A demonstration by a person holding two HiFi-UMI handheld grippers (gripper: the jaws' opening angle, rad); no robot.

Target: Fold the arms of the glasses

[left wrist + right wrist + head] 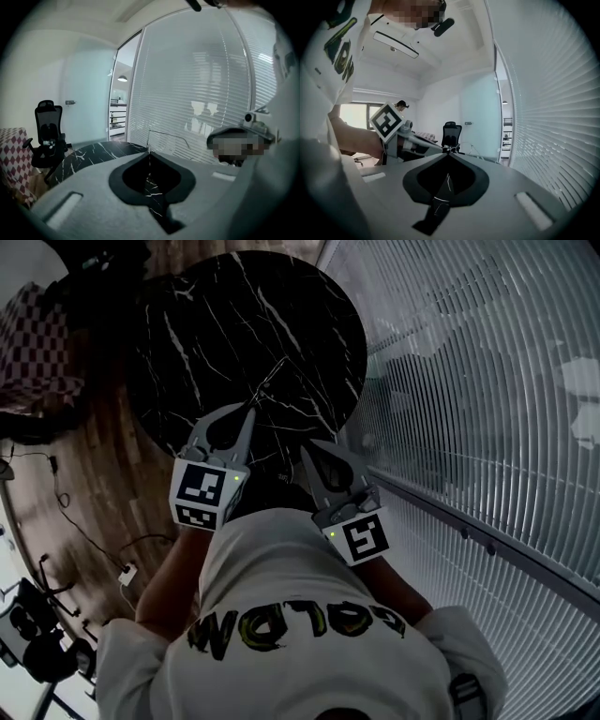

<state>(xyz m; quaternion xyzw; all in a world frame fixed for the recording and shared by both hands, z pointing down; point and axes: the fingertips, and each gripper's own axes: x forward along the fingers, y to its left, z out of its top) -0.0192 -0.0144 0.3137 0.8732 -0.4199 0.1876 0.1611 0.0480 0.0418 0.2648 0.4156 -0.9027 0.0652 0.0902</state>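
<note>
Desk: we log a round black marble desk [281, 315] under both hands. Nothing of the task's rests on it.

Left tongs: the left tongs [149, 153] are clenched, tips meeting. A thin wire rises straight out of the closed tips, so we read them as pinching the glasses.

Right tongs: the right tongs [447, 151] are also closed tip to tip. In their own view they point at the left tongs' tips and appear almost to touch them. We cannot confirm any wire caught between their tips.

Glasses: the glasses [162, 133] are a fine wire frame held in the air above the desk, not lying on it. In the head view they are barely separable from the marble veins.

Long axis: from the left tips the wire runs sideways to the right, toward the blinds, then bends down.

Nearer hand: the left holds. We judge the right is placed to swing an arm inward, and should do so gently given such thin wire.
</note>
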